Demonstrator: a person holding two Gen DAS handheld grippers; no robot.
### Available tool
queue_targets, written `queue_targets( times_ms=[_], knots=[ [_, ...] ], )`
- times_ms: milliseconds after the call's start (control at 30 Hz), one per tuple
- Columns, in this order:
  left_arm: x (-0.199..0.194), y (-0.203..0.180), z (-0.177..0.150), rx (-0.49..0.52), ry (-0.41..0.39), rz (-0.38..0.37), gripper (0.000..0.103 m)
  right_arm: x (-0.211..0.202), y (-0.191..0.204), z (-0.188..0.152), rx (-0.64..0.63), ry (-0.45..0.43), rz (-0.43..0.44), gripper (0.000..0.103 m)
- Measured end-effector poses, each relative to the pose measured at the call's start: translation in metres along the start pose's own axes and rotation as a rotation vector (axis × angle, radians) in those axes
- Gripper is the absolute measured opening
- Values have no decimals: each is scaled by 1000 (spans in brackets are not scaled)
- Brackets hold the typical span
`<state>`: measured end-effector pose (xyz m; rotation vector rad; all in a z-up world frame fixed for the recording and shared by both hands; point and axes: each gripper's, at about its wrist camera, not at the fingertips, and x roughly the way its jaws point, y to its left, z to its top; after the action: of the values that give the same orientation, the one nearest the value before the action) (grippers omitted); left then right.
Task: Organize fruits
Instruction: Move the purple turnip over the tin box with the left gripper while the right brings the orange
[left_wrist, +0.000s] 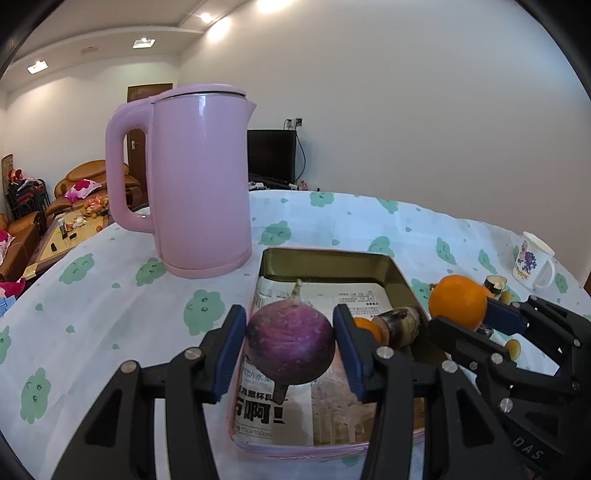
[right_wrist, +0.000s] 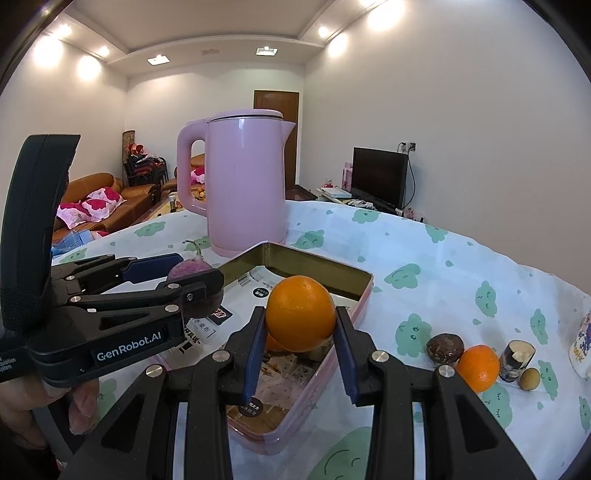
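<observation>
My left gripper (left_wrist: 290, 341) is shut on a round purple radish (left_wrist: 290, 343), held above the pink tin tray (left_wrist: 325, 254) lined with newspaper. In the right wrist view the left gripper (right_wrist: 177, 275) reaches in from the left with the radish (right_wrist: 190, 271) over the tray (right_wrist: 354, 314). My right gripper (right_wrist: 300, 328) is shut on an orange (right_wrist: 300, 317) above the tray's near part. The left wrist view shows that orange (left_wrist: 458, 301) in the right gripper (left_wrist: 469, 317) at the tray's right edge. A small orange piece (left_wrist: 367, 326) and a brown sugarcane chunk (left_wrist: 400, 325) lie inside the tray.
A tall pink kettle (right_wrist: 245, 188) stands behind the tray. On the cloth to the right lie a brown fruit (right_wrist: 445, 349), a small orange (right_wrist: 478, 367), a cut sugarcane piece (right_wrist: 515, 360) and a longan (right_wrist: 529, 378). A white printed mug (left_wrist: 532, 260) stands far right.
</observation>
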<state>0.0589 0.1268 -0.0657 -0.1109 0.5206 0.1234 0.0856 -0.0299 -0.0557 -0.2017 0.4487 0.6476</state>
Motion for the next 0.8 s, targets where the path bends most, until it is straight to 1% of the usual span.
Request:
queue_targets(
  times_ms=[267, 433, 633, 700, 733, 767, 800],
  knots=[
    [6, 0, 0, 1, 29, 0, 51, 6, 4, 0, -11, 32, 23, 38],
    [7, 3, 0, -15, 39, -5, 51, 14, 7, -1, -30, 76, 36, 38],
    [7, 3, 0, -4, 42, 9, 52, 23, 11, -1, -43, 119, 51, 38],
    [4, 2, 0, -2, 24, 25, 56, 24, 12, -2, -48, 124, 54, 38],
    [4, 1, 1, 0, 21, 31, 67, 24, 12, -2, -49, 124, 57, 38],
    [3, 0, 1, 4, 17, 37, 76, 24, 12, -2, -50, 125, 60, 39],
    [2, -1, 1, 7, 8, 42, 77, 23, 12, -2, -52, 121, 57, 43]
  ],
)
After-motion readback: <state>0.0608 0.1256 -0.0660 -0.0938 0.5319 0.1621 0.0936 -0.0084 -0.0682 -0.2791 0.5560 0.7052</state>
